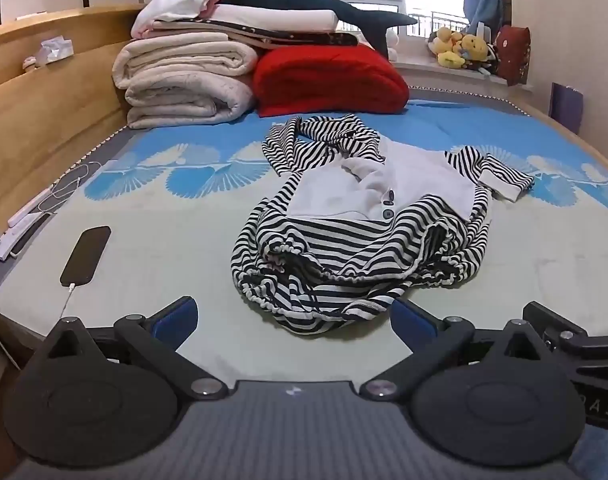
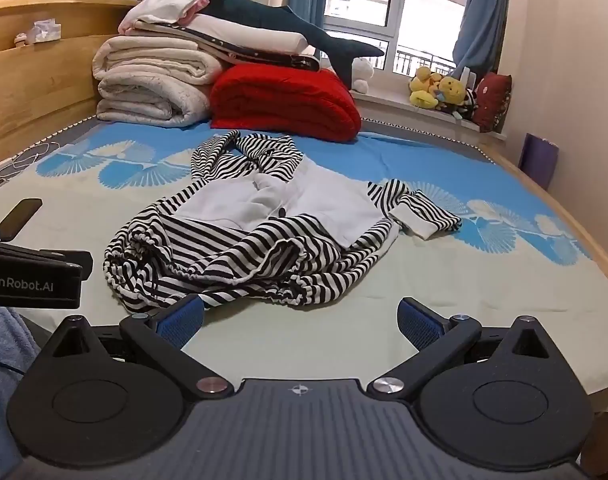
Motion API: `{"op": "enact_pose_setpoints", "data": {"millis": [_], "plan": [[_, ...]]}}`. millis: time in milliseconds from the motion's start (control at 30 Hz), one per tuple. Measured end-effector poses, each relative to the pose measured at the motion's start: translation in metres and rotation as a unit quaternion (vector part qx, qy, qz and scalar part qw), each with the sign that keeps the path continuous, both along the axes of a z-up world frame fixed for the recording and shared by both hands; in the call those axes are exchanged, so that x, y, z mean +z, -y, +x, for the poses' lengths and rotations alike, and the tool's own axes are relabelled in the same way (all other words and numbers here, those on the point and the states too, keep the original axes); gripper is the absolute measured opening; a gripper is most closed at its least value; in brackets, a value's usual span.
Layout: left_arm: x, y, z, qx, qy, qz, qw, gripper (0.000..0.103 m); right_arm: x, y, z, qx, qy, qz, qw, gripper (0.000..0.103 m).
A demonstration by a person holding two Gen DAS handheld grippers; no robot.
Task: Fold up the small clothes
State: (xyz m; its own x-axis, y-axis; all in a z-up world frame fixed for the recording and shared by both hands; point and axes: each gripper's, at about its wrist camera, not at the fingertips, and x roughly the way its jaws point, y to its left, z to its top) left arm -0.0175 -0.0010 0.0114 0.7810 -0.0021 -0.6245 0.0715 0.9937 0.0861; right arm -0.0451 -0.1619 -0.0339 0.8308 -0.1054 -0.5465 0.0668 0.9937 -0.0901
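A small black-and-white striped garment (image 1: 367, 216) with a white chest panel and buttons lies crumpled in the middle of the bed (image 1: 164, 272). One striped sleeve with a white cuff sticks out to the right. In the right wrist view the same garment (image 2: 264, 236) spreads out ahead. My left gripper (image 1: 294, 320) hovers open just short of the garment's near hem, nothing between its blue pads. My right gripper (image 2: 300, 320) is also open and empty, its left fingertip (image 2: 184, 316) close to the near hem. The left gripper's body (image 2: 32, 276) shows at the left edge.
Folded white quilts (image 1: 184, 76), a red blanket (image 1: 327, 80) and a plush shark (image 1: 304, 0) are stacked at the head of the bed. A black phone (image 1: 86, 256) on a cable lies at the left. A wooden headboard runs along the left; stuffed toys (image 1: 459, 48) sit on the windowsill.
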Motion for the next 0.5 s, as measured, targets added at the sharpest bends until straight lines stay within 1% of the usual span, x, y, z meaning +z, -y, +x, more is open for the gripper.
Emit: {"op": "enact_pose_setpoints", "data": {"millis": [167,500], "plan": [[-0.004,-0.003,0.003,-0.006,-0.001,-0.002,1.0000,0.103,0.003,-0.009,-0.014,-0.001,0.002,-0.002,1.000,0.102],[0.001,0.002,-0.002,-0.007,0.004,0.000,1.0000,0.103,0.002,-0.010,-0.012,-0.001,-0.003,0.001,1.000,0.102]]}}
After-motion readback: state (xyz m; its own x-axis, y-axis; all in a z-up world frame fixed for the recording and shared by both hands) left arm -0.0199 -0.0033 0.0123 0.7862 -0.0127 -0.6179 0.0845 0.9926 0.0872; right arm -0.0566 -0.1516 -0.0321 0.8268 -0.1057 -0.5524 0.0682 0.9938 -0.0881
